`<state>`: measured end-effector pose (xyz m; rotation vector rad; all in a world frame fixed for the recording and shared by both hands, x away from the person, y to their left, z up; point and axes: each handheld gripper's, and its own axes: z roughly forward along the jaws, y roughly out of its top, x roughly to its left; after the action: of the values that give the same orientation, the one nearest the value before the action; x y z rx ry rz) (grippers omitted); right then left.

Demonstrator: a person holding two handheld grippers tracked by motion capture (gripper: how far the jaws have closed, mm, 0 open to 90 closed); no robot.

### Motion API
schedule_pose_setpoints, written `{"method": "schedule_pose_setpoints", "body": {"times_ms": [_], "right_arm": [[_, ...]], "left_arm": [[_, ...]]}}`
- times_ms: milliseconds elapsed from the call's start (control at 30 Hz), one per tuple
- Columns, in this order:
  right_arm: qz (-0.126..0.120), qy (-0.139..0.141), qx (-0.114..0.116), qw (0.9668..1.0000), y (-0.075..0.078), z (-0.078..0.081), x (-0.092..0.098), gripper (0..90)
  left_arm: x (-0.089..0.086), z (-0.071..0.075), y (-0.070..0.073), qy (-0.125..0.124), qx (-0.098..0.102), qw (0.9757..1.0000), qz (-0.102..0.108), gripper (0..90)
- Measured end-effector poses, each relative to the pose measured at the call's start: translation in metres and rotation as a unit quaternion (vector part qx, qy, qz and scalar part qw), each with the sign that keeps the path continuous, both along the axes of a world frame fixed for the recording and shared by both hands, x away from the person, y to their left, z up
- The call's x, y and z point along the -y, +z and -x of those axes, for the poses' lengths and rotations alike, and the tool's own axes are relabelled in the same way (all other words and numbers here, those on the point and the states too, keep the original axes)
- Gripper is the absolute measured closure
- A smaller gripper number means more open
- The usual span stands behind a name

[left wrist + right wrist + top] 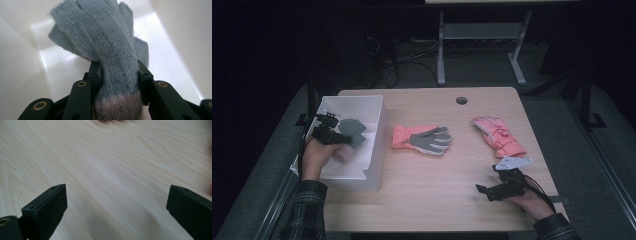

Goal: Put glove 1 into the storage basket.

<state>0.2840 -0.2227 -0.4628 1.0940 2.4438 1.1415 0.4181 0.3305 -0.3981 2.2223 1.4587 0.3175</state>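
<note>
Jaws of the left gripper (117,75) are pressing from both sides on a grey knitted glove (105,42), gripping it just above its pinkish cuff, and the glove's fingers are hanging out ahead of them toward the pale floor of the white bin (374,125). From the high view the left gripper (328,131) is sitting inside that bin at the left edge of the tabletop (437,195), with the grey glove (352,127) low between the walls — so this glove is judged to be arriving at its place, with only the release left to do. Two more gloves are lying out on the wood, well apart from the bin: an orange glove with a grey palm (422,138) near the middle, and a pink glove (498,135) farther right; both look like work not yet begun. Jaws of the right gripper (117,205) are standing wide apart with nothing between them, hovering over bare wood, and in the high view the right gripper (499,186) is waiting near the front right corner — just short of the pink glove. That pink glove is carrying a small mark on its back, too small to read; no other writing is showing anywhere.
</note>
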Motion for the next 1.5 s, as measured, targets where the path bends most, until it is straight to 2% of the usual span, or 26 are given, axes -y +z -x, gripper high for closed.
{"method": "schedule_pose_setpoints", "body": {"times_ms": [100, 133, 200, 300, 367, 467, 533, 600, 700, 833, 933, 1000, 1200, 1500], "right_arm": [[0.001, 0.000, 0.000, 1.0000, 0.000, 0.000, 0.000, 2.8], [0.000, 0.001, 0.000, 1.0000, 0.000, 0.000, 0.000, 2.8], [0.001, 0.001, 0.000, 1.0000, 0.000, 0.000, 0.000, 2.8], [0.000, 0.001, -0.001, 1.0000, 0.000, 0.000, 0.000, 2.8], [0.001, 0.001, -0.001, 1.0000, 0.000, 0.000, 0.000, 2.8], [0.001, 0.001, -0.001, 1.0000, 0.000, 0.000, 0.000, 2.8], [0.001, 0.002, 0.000, 1.0000, 0.000, 0.000, 0.000, 2.8], [0.000, 0.002, 0.000, 1.0000, 0.000, 0.000, 0.000, 2.8], [-0.002, 0.004, -0.001, 1.0000, 0.000, 0.000, 0.000, 2.8], [0.000, 0.004, 0.000, 1.0000, 0.000, 0.001, 0.000, 2.8], [0.001, 0.004, -0.001, 1.0000, 0.000, 0.001, 0.000, 2.8], [0.000, 0.004, 0.000, 1.0000, 0.000, 0.000, 0.000, 2.8], [0.001, 0.005, -0.002, 1.0000, 0.000, 0.001, -0.001, 2.8], [0.000, 0.004, -0.003, 1.0000, -0.001, 0.001, -0.002, 2.8]], "left_arm": [[0.000, -0.001, -0.009, 0.003, -0.008, 1.0000, -0.001, 64.1], [0.001, -0.002, -0.012, 0.001, -0.017, 0.9998, -0.007, 63.9], [0.002, -0.003, -0.016, -0.002, -0.020, 0.9996, -0.020, 63.3], [0.000, -0.004, -0.019, 0.000, -0.022, 0.9997, -0.006, 62.2], [0.001, -0.004, -0.020, -0.001, -0.021, 0.9997, -0.009, 60.0], [0.003, -0.005, -0.022, 0.003, -0.025, 0.9997, -0.005, 51.1], [0.006, -0.005, -0.024, 0.004, -0.027, 0.9996, -0.009, 40.6], [0.008, -0.005, -0.025, 0.007, -0.022, 0.9996, -0.019, 31.7], [0.010, -0.005, -0.025, 0.020, -0.023, 0.9994, -0.015, 21.3], [0.012, -0.003, -0.017, 0.030, -0.004, 0.9995, -0.013, 15.0], [0.012, 0.000, -0.005, 0.028, 0.015, 0.9995, -0.005, 14.7], [0.012, 0.003, 0.004, 0.027, 0.020, 0.9994, 0.005, 14.7], [0.017, 0.011, 0.029, 0.001, 0.047, 0.9985, 0.027, 14.7], [0.032, 0.018, 0.048, -0.029, 0.074, 0.9962, 0.037, 14.5]]}}
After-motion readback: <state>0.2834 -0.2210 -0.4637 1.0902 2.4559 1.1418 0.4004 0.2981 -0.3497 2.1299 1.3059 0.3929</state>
